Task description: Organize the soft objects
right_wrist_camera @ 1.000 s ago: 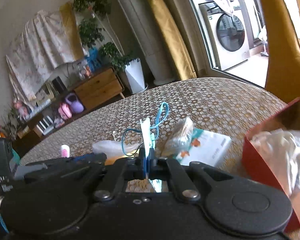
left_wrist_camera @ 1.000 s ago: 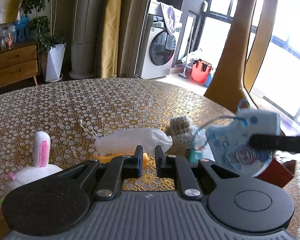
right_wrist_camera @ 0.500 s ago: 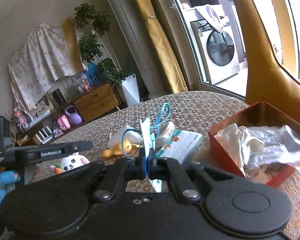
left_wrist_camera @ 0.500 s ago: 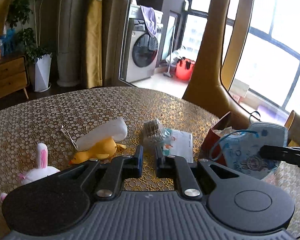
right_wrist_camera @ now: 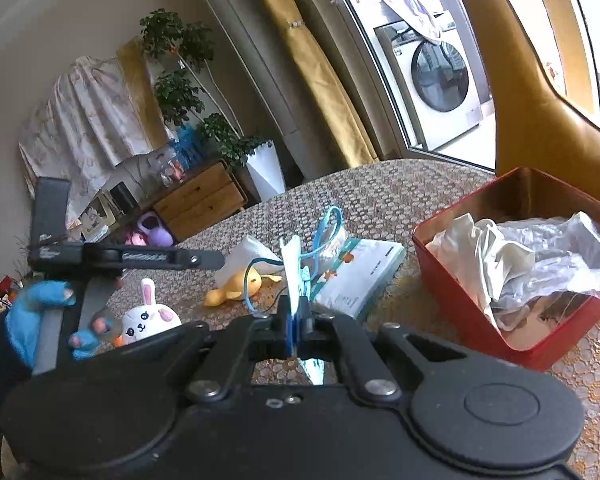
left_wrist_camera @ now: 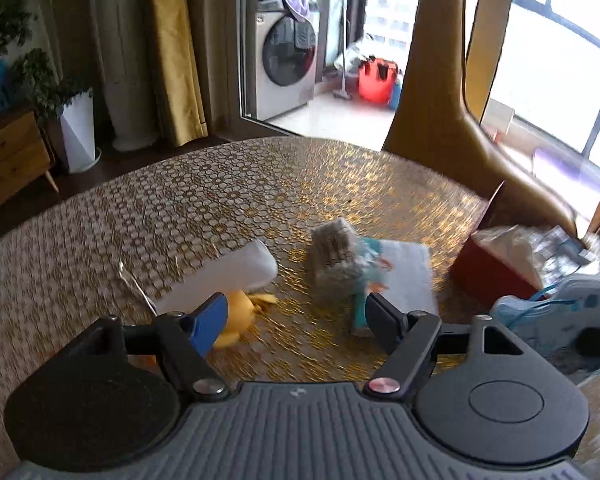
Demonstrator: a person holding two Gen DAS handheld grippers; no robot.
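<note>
Left wrist view: the left tool [left_wrist_camera: 292, 316] hangs over the worktop [left_wrist_camera: 228, 200] with its jaws opening and nothing between them. Just beyond its left finger lies a yellow plush duck [left_wrist_camera: 238, 314], touching a white rolled cloth [left_wrist_camera: 220, 280] behind it. Ahead to the right sit a crinkly wrapped packet [left_wrist_camera: 334, 256] and a flat pack of wipes [left_wrist_camera: 404, 276], the packet resting against the pack's left edge. At the far right is a red box [left_wrist_camera: 488, 276] with white stuff inside, and nearer, low at the right edge, the blue patterned face mask [left_wrist_camera: 556, 312] carried by the other tool. The frame is blurred, so finer details are hard to read.

Right wrist view: the right tool [right_wrist_camera: 294, 326] is pressed together on the face mask [right_wrist_camera: 292, 264], pinching it edge-on, with the blue ear loops dangling loose. The red box [right_wrist_camera: 512, 332] sits to the right, holding a crumpled white cloth [right_wrist_camera: 484, 252] and clear plastic film [right_wrist_camera: 572, 248]. A bunny plush [right_wrist_camera: 148, 316] lies near left, beside the duck [right_wrist_camera: 236, 286]. A gloved hand [right_wrist_camera: 40, 312] holds the left tool at far left.

Likely risks: the pinch takes only a thin edge, so the mask could slip out before reaching the box; a hanging loop may snag on the box rim; and the bulky film may push the mask back out
</note>
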